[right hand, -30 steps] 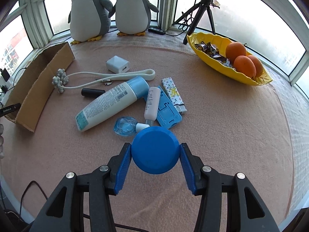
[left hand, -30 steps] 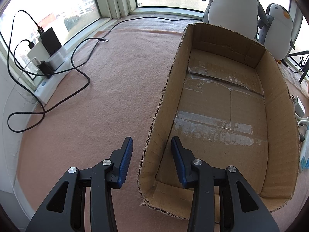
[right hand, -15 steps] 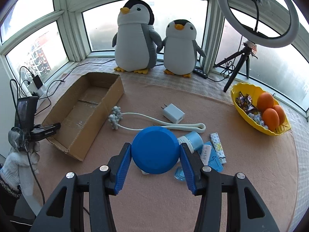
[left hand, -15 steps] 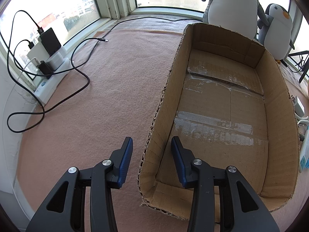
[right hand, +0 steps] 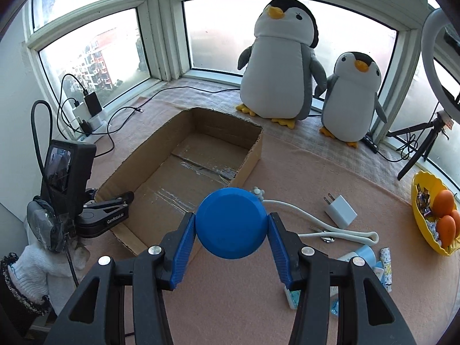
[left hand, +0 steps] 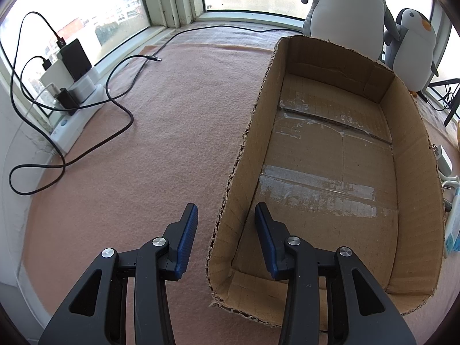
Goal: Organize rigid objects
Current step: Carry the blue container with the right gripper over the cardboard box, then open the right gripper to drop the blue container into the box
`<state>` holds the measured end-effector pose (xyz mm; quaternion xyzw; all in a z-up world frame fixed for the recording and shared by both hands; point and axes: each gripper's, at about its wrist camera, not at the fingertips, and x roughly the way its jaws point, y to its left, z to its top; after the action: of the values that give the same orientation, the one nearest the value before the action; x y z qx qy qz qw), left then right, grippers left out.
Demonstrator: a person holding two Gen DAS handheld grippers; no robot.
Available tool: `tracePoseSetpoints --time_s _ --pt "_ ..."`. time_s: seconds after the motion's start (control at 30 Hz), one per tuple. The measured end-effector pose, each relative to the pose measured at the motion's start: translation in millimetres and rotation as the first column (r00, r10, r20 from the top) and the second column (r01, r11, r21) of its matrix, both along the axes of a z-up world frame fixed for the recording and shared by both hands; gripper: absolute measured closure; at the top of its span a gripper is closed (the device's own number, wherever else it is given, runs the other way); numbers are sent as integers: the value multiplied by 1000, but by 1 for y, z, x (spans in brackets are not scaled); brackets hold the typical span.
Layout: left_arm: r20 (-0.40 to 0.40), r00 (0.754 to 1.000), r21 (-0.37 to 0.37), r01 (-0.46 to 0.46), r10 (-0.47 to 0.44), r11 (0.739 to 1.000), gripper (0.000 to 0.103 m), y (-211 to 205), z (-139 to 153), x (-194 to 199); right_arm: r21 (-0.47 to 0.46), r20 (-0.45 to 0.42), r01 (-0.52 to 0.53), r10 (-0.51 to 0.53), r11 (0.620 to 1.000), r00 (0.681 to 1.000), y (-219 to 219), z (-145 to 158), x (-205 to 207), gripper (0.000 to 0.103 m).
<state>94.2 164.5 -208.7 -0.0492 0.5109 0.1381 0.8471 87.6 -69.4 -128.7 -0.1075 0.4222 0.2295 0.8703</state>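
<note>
Blue disc, clenched edgewise by right gripper, may slip and miss cardboard box; left gripper straddles its wall, jaws apart.

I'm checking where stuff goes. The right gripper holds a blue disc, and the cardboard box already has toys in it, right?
Not quite. The right gripper does hold the blue disc, but the box has nothing in it. The left wrist view shows only its bare, taped floor.

Parted left claw astride cardboard box wall
</note>
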Motion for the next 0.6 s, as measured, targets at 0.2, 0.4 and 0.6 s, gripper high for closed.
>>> tracePoseSetpoints --time_s 0.2,0.4,0.6 --pt "3 1000 3 0 0 1000 63 1 0 -1 -6 -23 -47 47 999 999 29 -10 8 57" --pt "5 1000 0 -1 1 1000 63 1 0 -1 -13 -51 -81 80 997 995 57 -26 15 57" --pt "7 1000 -5 -4 4 1000 63 2 -1 -1 -35 -69 -116 113 993 991 78 -39 17 57"
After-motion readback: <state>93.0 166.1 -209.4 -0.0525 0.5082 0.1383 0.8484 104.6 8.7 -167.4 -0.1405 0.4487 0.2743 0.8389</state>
